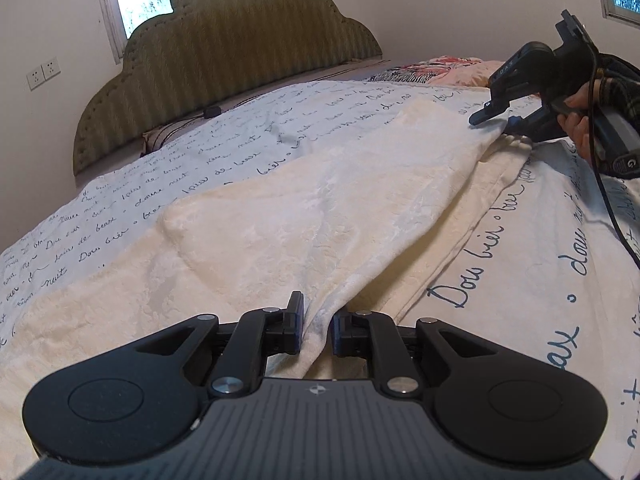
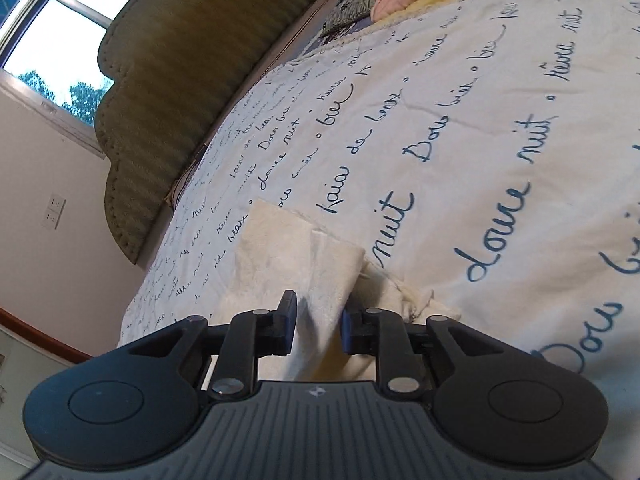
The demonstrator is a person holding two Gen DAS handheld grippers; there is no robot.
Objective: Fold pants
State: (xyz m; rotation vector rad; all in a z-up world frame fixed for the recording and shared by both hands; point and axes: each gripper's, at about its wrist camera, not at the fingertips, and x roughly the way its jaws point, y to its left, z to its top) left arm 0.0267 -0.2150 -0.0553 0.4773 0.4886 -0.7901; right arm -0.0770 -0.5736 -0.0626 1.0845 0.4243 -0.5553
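Note:
Cream fleece pants (image 1: 280, 216) lie spread on the bed. In the left wrist view my left gripper (image 1: 318, 330) is shut on a raised fold of the pants, with fabric pinched between the pads. My right gripper (image 1: 490, 114) shows at the far right of that view, held by a hand, gripping the other end of the pants. In the right wrist view my right gripper (image 2: 318, 330) is shut on the pants (image 2: 296, 248), with a ridge of cloth between its fingers.
The bed cover (image 1: 540, 264) is white with blue script writing. A green padded headboard (image 1: 224, 60) stands at the back, with a window behind it. Patterned pillows or bedding (image 1: 432, 68) lie at the far right. A black cable (image 1: 608, 208) trails from the right gripper.

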